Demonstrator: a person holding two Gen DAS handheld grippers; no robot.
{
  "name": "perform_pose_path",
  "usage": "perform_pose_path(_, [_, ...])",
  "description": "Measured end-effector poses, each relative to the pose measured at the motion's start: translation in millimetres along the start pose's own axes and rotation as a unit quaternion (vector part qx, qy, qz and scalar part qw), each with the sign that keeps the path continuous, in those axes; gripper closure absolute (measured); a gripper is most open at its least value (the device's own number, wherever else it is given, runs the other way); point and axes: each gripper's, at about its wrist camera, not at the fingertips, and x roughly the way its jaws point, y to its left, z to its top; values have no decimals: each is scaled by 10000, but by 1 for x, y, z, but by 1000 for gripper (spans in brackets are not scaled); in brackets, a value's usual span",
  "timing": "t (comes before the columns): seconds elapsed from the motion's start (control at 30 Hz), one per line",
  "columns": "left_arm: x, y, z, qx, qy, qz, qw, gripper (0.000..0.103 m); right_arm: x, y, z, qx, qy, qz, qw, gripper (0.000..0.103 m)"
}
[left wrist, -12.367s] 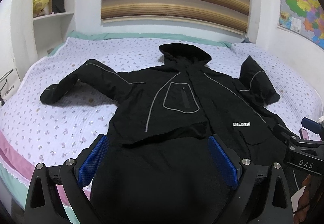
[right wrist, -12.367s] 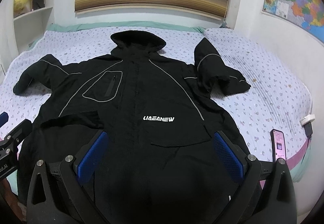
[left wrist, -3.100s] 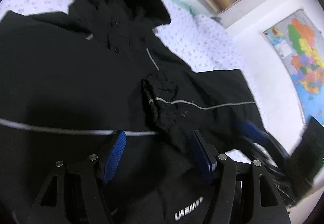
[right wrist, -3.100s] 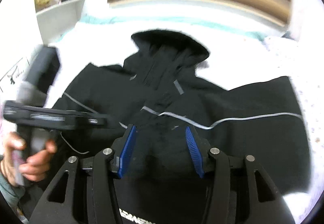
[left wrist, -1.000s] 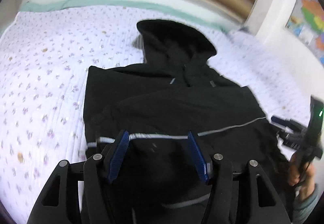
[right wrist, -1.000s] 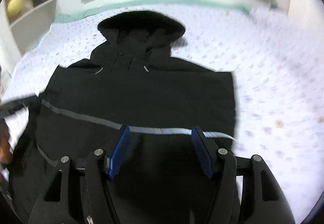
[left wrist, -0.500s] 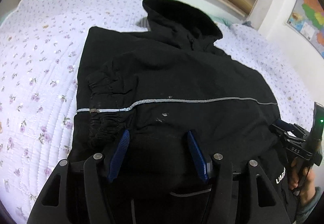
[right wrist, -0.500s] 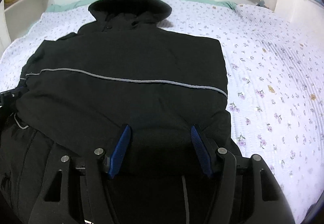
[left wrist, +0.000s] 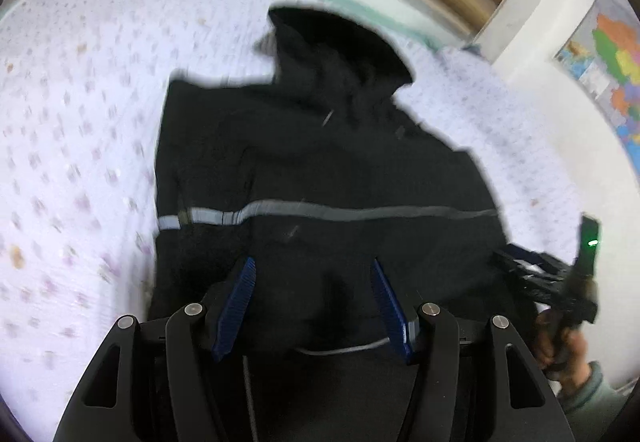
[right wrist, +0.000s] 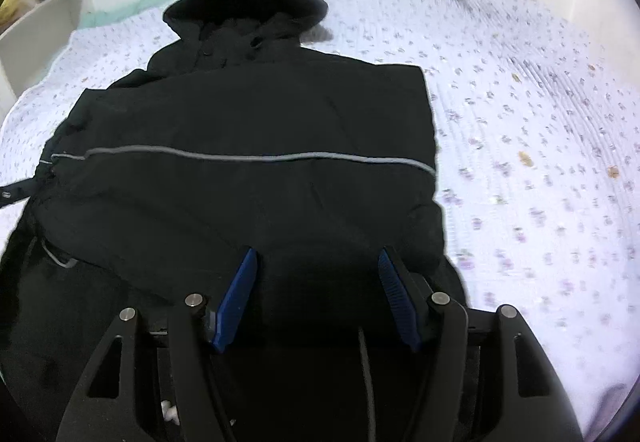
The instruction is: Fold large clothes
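Left gripper [left wrist: 312,300] and right gripper [right wrist: 318,296] both parted, hovering over the near hem, clamping nothing. Just ahead, black jacket [right wrist: 248,146] flat on the bed [right wrist: 540,130], both sleeves already crossed over the chest, hood [right wrist: 244,8] farthest off. Probably left: doubling hem up toward hood.

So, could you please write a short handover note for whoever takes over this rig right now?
Left tool: jaws apart over the jacket's lower part, no grip visible.
Right tool: same, jaws apart, nothing visibly pinched.
Jacket lies front up on the bed, hood at the far end.
Done: both sleeves are folded across the chest.
Left: probably fold the hem up toward the hood, then tidy.
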Motion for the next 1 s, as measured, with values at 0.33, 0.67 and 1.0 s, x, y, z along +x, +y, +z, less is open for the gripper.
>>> perform_pose_path(0.33, [-84, -53, 129, 153, -666, 343, 9971, 41, -105, -27, 149, 647, -692, 210, 9953, 37])
perform_pose_path(0.67, [5, -26, 233, -142, -414, 790, 9959, 41, -21, -17, 244, 840, -362, 662, 9936, 36])
perform_pose_path(1.0, [170, 22, 278, -149, 363, 1013, 9941, 41, 149, -33, 281, 1352, 522, 950, 9849, 36])
